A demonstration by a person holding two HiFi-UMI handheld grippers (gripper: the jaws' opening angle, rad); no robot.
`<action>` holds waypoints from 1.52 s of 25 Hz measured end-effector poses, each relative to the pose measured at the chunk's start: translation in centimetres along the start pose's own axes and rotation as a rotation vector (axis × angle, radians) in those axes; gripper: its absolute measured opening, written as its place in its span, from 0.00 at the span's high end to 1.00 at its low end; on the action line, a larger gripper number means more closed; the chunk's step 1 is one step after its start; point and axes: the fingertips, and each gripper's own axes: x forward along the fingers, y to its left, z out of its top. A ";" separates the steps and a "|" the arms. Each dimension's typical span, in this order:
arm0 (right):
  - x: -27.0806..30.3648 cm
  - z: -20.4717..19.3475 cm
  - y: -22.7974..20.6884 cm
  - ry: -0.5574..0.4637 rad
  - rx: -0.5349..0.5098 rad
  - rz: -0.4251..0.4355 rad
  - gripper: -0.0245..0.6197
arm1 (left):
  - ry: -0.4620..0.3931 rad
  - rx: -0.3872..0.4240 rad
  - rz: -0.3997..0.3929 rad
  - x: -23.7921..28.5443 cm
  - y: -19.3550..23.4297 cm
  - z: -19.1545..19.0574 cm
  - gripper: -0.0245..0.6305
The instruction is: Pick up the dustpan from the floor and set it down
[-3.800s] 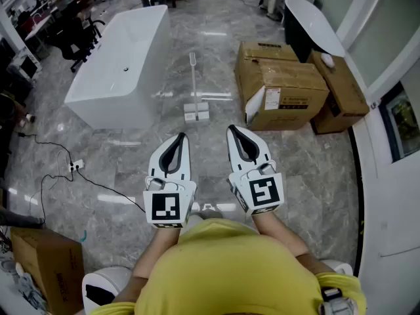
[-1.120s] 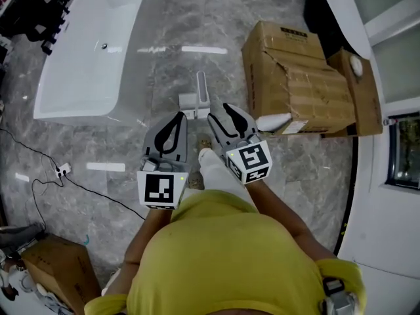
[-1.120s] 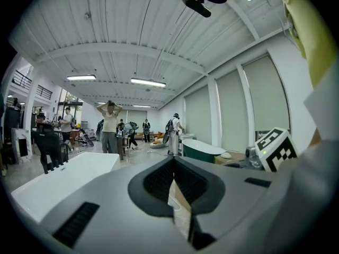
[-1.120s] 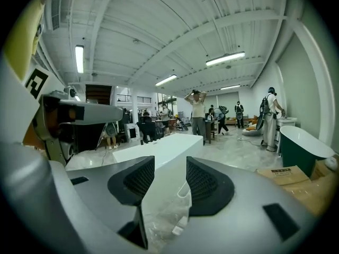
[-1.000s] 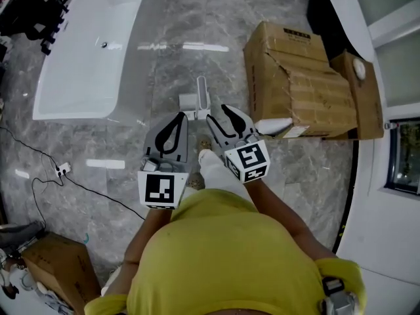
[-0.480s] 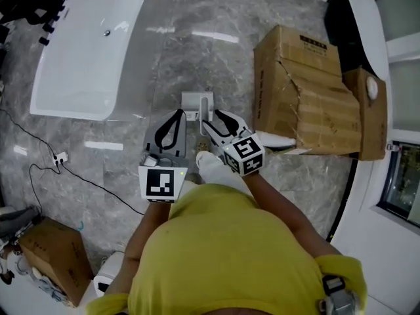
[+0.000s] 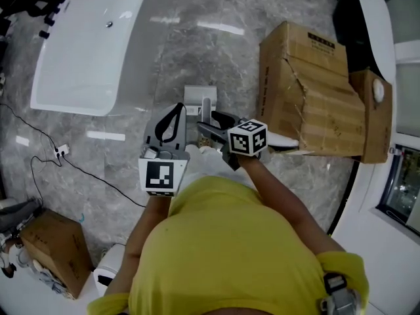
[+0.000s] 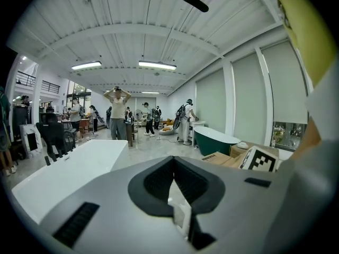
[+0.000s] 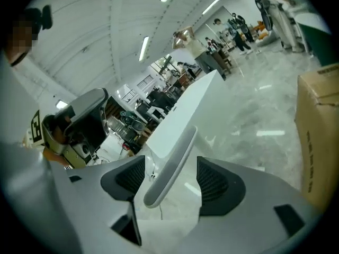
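- While opening around the handle (image 9: 172, 165) of the dustpan (image 7: 199, 96), sets right gripper (image 7: 207, 121) jaws spread either side, pressing nothing.
- Shows left gripper (image 7: 177, 108) jaws pressed together, empty, just beside the handle.
- Places dustpan upright on the floor (image 7: 216, 51), midway between bathtub (image 7: 79, 51) and cardboard box (image 7: 308, 77).
- Judged done: approach only, with no grip and no lift yet.
- Judged left: closing on the handle, lifting, setting down.

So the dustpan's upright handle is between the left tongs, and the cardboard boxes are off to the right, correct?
Wrong side: the handle stands between the right tongs, whose jaws are opening and not pressing it, as the right gripper view shows. The left tongs are shut and empty. The cardboard boxes are off to the right.
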 end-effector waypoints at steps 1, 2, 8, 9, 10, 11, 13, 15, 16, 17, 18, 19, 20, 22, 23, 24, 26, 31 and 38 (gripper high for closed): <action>0.4 -0.3 0.0 0.011 0.030 0.021 0.47 | 0.004 -0.001 -0.002 0.0 0.1 0.0 0.96; 0.7 -0.5 -0.1 0.019 0.056 0.039 0.47 | 0.006 -0.002 -0.005 0.0 0.2 0.0 0.96; 2.6 -1.2 0.4 0.074 0.157 0.133 0.53 | 0.035 -0.008 -0.038 0.4 1.0 0.3 0.96; 2.9 -1.3 0.4 0.079 0.170 0.139 0.55 | 0.042 -0.004 -0.045 0.4 1.1 0.3 0.96; 3.0 -1.4 0.3 0.082 0.179 0.141 0.57 | 0.047 -0.002 -0.052 0.3 1.3 0.4 0.96; 3.2 -1.5 0.2 0.083 0.184 0.141 0.59 | 0.050 -0.003 -0.057 0.3 1.4 0.5 0.96; 3.4 -1.4 0.2 0.075 0.202 0.153 0.64 | 0.056 -0.010 -0.065 0.3 1.7 0.5 0.96; 3.5 -0.8 0.4 0.048 0.231 0.177 0.70 | 0.067 -0.010 -0.071 0.3 2.0 0.3 0.96; 3.4 -0.5 0.5 0.035 0.234 0.182 0.76 | 0.072 -0.010 -0.072 0.3 2.2 0.2 0.96; 3.5 -0.2 0.6 0.028 0.230 0.180 0.78 | 0.076 -0.012 -0.072 0.3 2.4 0.1 0.96; 3.6 0.1 0.7 0.027 0.221 0.178 0.78 | 0.080 -0.013 -0.073 0.3 2.7 0.1 0.96; 3.7 0.4 0.9 0.025 0.214 0.178 0.78 | 0.083 -0.013 -0.074 0.3 2.9 0.0 0.96; 3.8 0.8 1.1 0.015 0.211 0.182 0.78 | 0.085 -0.012 -0.076 0.3 3.0 0.0 0.96; 3.8 1.8 1.4 -0.017 0.221 0.198 0.79 | 0.084 -0.009 -0.082 0.4 3.1 0.1 0.96; 3.7 2.3 1.5 -0.033 0.229 0.207 0.78 | 0.081 -0.006 -0.086 0.5 3.1 0.2 0.96; 3.6 2.9 1.8 -0.048 0.235 0.217 0.78 | 0.078 -0.003 -0.090 0.5 3.0 0.4 0.96; 3.2 4.4 2.5 -0.076 0.238 0.231 0.78 | 0.072 -0.001 -0.094 0.6 3.1 0.6 0.96; 1.4 6.8 4.3 -0.099 0.205 0.231 0.76 | 0.068 -0.002 -0.103 0.6 2.9 0.6 0.96; -2.1 9.4 8.3 -0.153 0.131 0.231 0.74 | 0.051 0.004 -0.121 0.9 2.1 1.1 0.96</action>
